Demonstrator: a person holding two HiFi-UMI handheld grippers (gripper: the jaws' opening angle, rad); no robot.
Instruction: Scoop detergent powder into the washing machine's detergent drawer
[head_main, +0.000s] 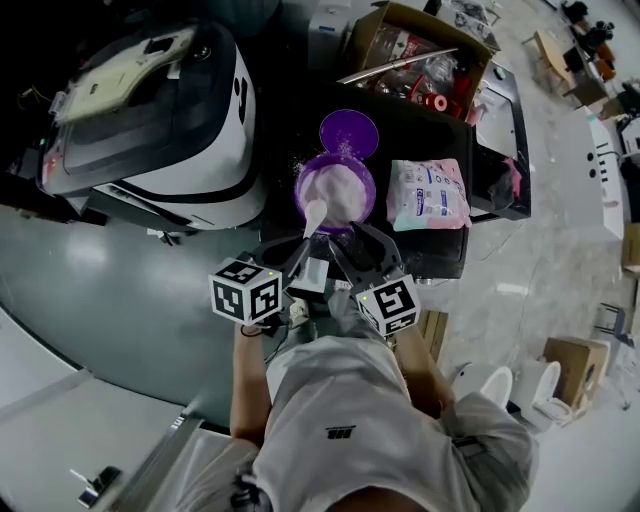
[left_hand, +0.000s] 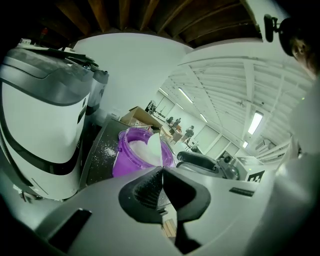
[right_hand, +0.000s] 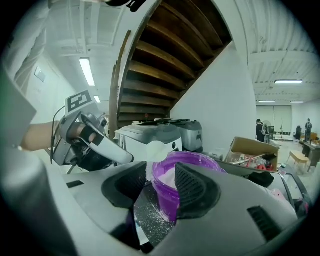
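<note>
- The left gripper has its 2 jaws pressed together on the handle of a white scoop, whose bowl stands just beyond the tips, over the near rim of the purple tub.
- The right gripper has its jaws apart and holds nothing; the tub wall shows in the gap just ahead of them, and whether they touch it is unclear.
- White powder fills the tub.
- Spilled grains dot the black table left of the left jaws.
- Beyond the tub lies its purple lid.
- A detergent bag lies right of the right jaws.
- The washing machine stands left of both pairs.
</note>
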